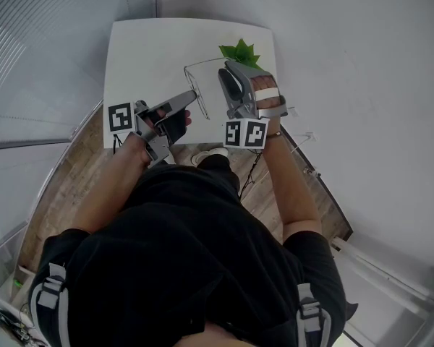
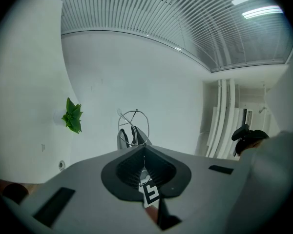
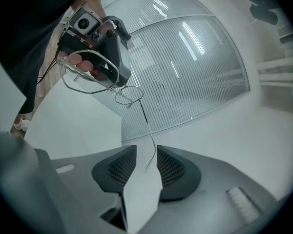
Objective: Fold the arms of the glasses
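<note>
A thin wire-framed pair of glasses point(image 1: 200, 63) hangs in the air over the white table point(image 1: 145, 56). My left gripper point(image 1: 194, 96) is shut on its frame; in the left gripper view the wire lens loop point(image 2: 135, 111) pokes out just past the closed jaws point(image 2: 143, 147). My right gripper point(image 1: 226, 69) stands to the right of the glasses with its jaws open. In the right gripper view one long arm of the glasses point(image 3: 145, 123) runs down from the lenses, and its tip lies in the gap of the right gripper point(image 3: 146, 162) without either pad pressing on it.
A small green plant point(image 1: 240, 52) stands at the table's far right edge, close behind the right gripper. Beyond the table are white walls and ribbed glass. Wooden floor point(image 1: 72, 172) and a cable lie near the person's feet.
</note>
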